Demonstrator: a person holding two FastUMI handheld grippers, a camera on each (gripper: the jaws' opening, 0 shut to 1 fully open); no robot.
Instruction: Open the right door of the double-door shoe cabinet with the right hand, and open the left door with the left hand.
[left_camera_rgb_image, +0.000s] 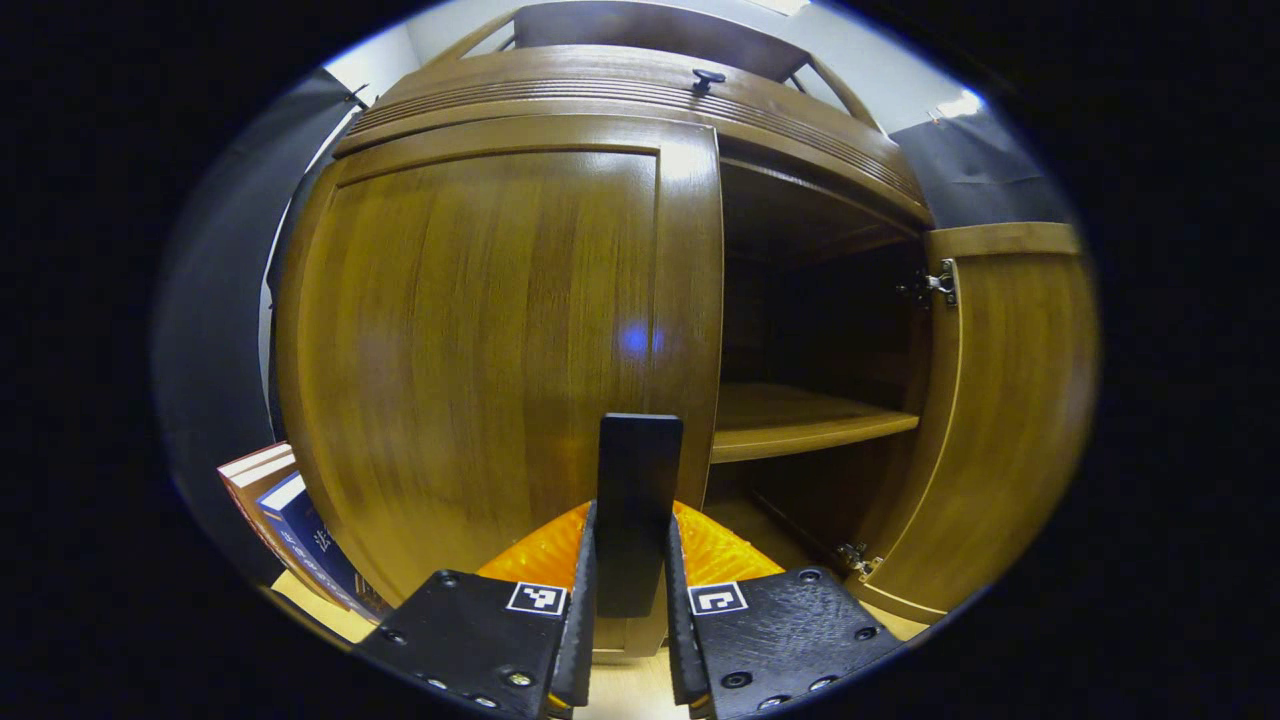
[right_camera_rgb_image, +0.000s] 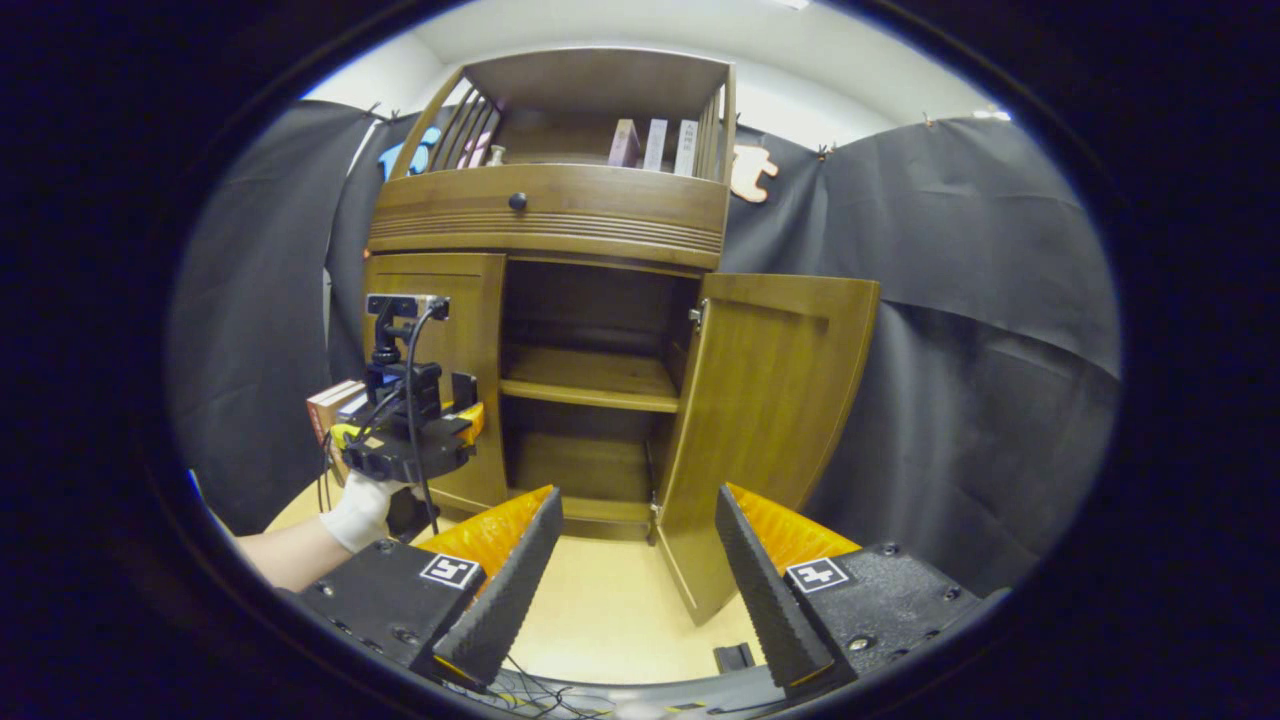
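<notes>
Far left in the left gripper view there's a little stack of books (left_camera_rgb_image: 290, 520) leaning beside the brown wooden double-door shoe cabinet (left_camera_rgb_image: 640, 90). Next over is the cabinet's closed left wooden door (left_camera_rgb_image: 480, 340), sitting flat against the frame and taking up most of the shot. The left gripper (left_camera_rgb_image: 630, 600) is right up against it, both fingers clamped on the dark upright bar handle (left_camera_rgb_image: 638, 500) near that door's inner edge, one on each side. Past that you get the open dark compartment with a wooden shelf (left_camera_rgb_image: 800, 420), and then the right wooden door (left_camera_rgb_image: 1000, 420) swung way out on its hinges. In the right gripper view, going the same way: a white-gloved hand (right_camera_rgb_image: 358, 510) holds the left gripper at the left door, the open middle comes next, then the right door standing wide open. The right gripper (right_camera_rgb_image: 640, 580) hangs back from the cabinet over the pale floor (right_camera_rgb_image: 610, 610), fingers spread apart and holding nothing.
</notes>
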